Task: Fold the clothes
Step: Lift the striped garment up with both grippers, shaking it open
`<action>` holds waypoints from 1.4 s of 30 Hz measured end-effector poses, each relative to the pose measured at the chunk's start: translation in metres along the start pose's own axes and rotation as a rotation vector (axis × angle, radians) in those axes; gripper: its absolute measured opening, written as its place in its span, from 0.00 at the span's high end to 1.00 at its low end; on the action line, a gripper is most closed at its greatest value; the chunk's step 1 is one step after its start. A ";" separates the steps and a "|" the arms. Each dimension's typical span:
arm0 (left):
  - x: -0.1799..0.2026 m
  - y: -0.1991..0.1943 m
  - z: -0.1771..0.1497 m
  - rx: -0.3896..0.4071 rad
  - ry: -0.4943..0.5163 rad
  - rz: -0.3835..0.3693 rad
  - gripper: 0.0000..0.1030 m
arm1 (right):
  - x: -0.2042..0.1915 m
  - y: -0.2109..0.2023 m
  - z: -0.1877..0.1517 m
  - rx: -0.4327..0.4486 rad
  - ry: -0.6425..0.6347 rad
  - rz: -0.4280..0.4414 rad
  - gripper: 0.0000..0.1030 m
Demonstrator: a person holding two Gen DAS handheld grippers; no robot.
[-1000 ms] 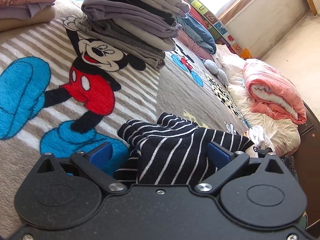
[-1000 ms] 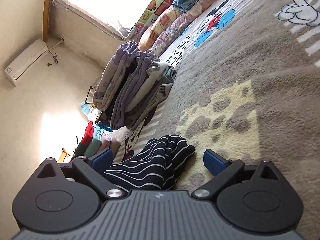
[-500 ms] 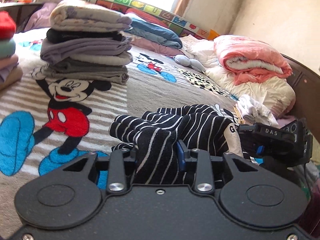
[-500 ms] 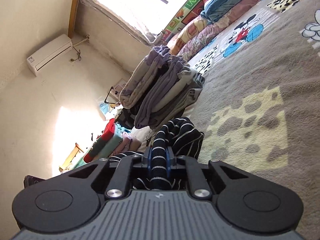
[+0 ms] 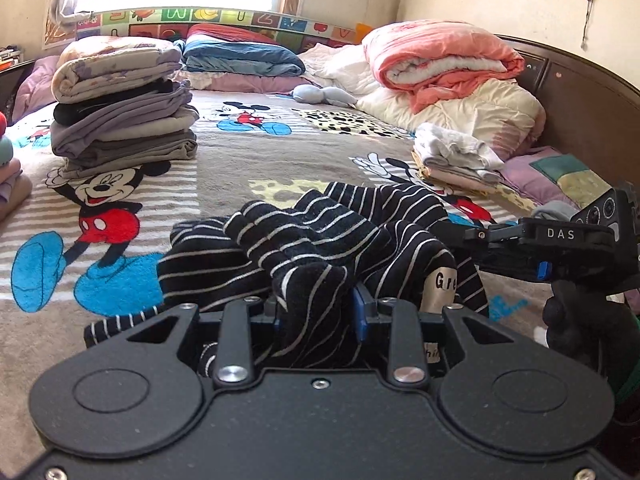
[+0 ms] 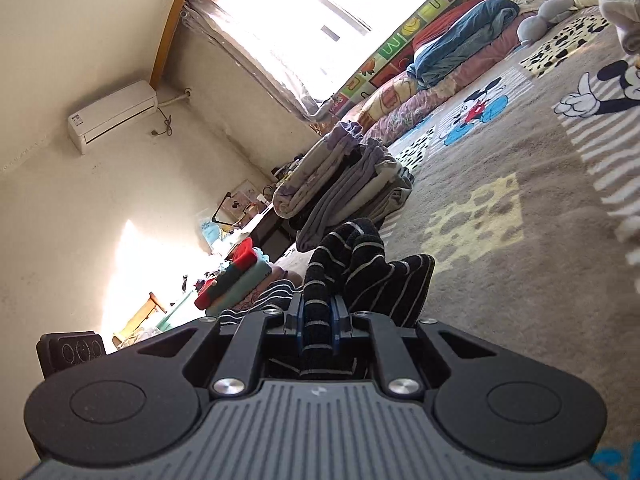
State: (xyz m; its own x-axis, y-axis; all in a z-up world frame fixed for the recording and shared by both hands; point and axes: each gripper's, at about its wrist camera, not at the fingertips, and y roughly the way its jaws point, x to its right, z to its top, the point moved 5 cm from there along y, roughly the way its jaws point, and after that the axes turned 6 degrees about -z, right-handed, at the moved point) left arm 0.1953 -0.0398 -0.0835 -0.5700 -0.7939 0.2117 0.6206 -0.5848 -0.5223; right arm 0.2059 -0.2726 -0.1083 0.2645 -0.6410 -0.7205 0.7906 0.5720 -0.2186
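Left claw [image 5: 316, 312]: I have it clamped on a bunched fold of the black striped garment [image 5: 320, 236], which lies crumpled directly ahead of it on the bed [image 5: 248, 152]. Right claw [image 6: 318, 320]: I have it pinched narrow on another fold of that garment. Stack of folded clothes [image 5: 120, 108]: ahead and left of my left claw, well apart.

Fuzzy knit striped garment [image 5: 320, 236]
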 end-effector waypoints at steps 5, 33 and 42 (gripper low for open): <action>0.024 -0.014 -0.023 -0.041 0.050 0.008 0.72 | -0.009 -0.032 -0.027 -0.011 0.011 -0.024 0.86; 0.033 -0.065 -0.060 0.006 -0.028 0.040 0.33 | -0.076 -0.115 -0.062 0.012 -0.521 -0.227 0.40; 0.032 -0.059 -0.055 0.002 -0.038 0.033 0.33 | -0.077 -0.056 -0.025 -0.161 -0.703 -0.202 0.29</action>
State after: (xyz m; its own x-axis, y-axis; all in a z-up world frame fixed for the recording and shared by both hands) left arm 0.1105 -0.0218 -0.0911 -0.5287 -0.8182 0.2256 0.6394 -0.5588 -0.5282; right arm 0.1274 -0.2430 -0.0572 0.4558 -0.8867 -0.0772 0.7850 0.4413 -0.4348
